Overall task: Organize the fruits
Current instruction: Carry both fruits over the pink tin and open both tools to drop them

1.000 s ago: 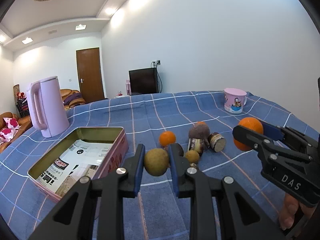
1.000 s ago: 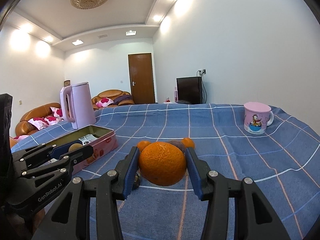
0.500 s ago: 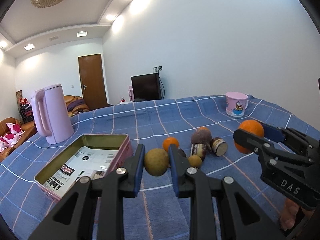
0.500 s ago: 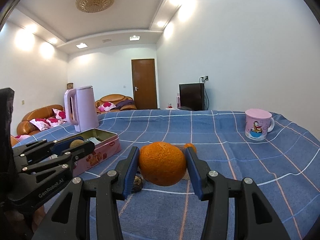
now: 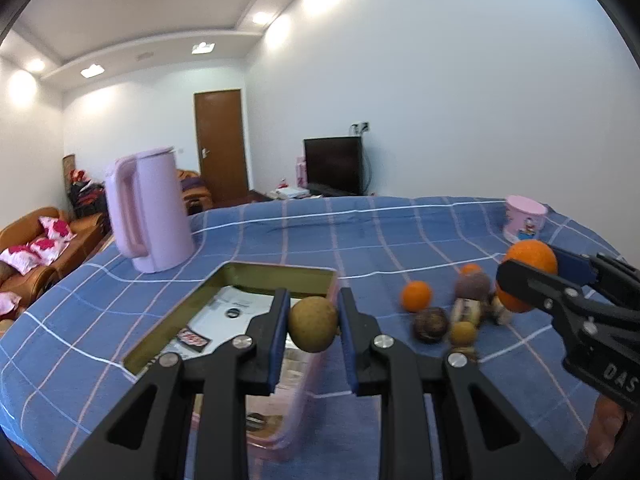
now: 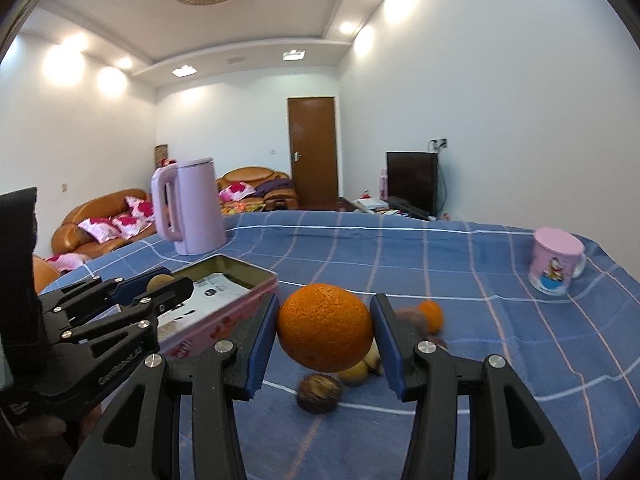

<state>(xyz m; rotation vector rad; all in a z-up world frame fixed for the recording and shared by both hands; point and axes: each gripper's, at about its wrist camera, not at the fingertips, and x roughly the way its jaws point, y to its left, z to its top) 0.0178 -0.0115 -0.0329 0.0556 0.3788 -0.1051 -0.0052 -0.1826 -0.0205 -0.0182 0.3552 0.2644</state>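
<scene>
Now brown fruit (image 5: 312,329) clamped between left tongs (image 5: 312,334) over tin (image 5: 240,276).

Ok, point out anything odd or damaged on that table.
Among the loose fruit beside the pink tin, some dark pieces look split open, pale inside; blur hides detail. The tin holds printed papers, not fruit. Nothing looks spilled.
</scene>
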